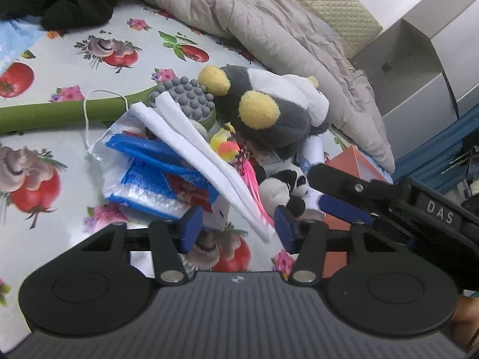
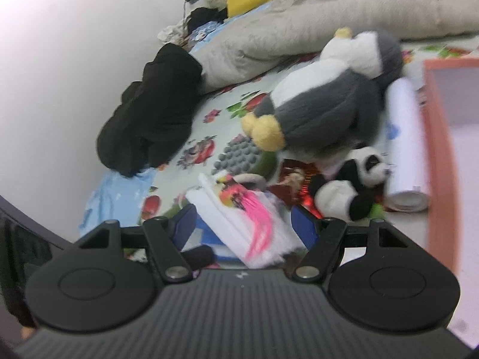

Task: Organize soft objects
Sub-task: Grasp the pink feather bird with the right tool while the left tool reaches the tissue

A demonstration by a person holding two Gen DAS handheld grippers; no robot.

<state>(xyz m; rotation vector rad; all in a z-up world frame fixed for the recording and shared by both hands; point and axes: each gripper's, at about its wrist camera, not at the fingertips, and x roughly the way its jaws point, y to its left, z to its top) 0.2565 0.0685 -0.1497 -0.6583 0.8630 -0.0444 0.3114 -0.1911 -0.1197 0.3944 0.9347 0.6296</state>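
Note:
A folded white cloth (image 1: 194, 137) lies slanted across a pile on the flowered sheet (image 1: 60, 149). Its near end reaches between the fingers of my left gripper (image 1: 238, 227), which is open, the blue pads clear of it. In the right wrist view the same cloth (image 2: 227, 218) and a small bird toy with pink feathers (image 2: 239, 200) lie between the wide-apart fingers of my right gripper (image 2: 244, 227), also open. A grey, white and yellow plush penguin (image 1: 269, 113) (image 2: 323, 119) lies behind. My right gripper (image 1: 315, 187) hovers beside a small plush panda (image 1: 284, 185) (image 2: 353, 182).
A blue-and-white plastic packet (image 1: 149, 176) lies under the cloth, next to a green brush with grey nubs (image 1: 185, 98). A black garment (image 2: 152, 113) and a beige quilt (image 1: 284, 30) lie at the back. An orange box (image 2: 440, 149) and a white roll (image 2: 404, 149) stand to the right.

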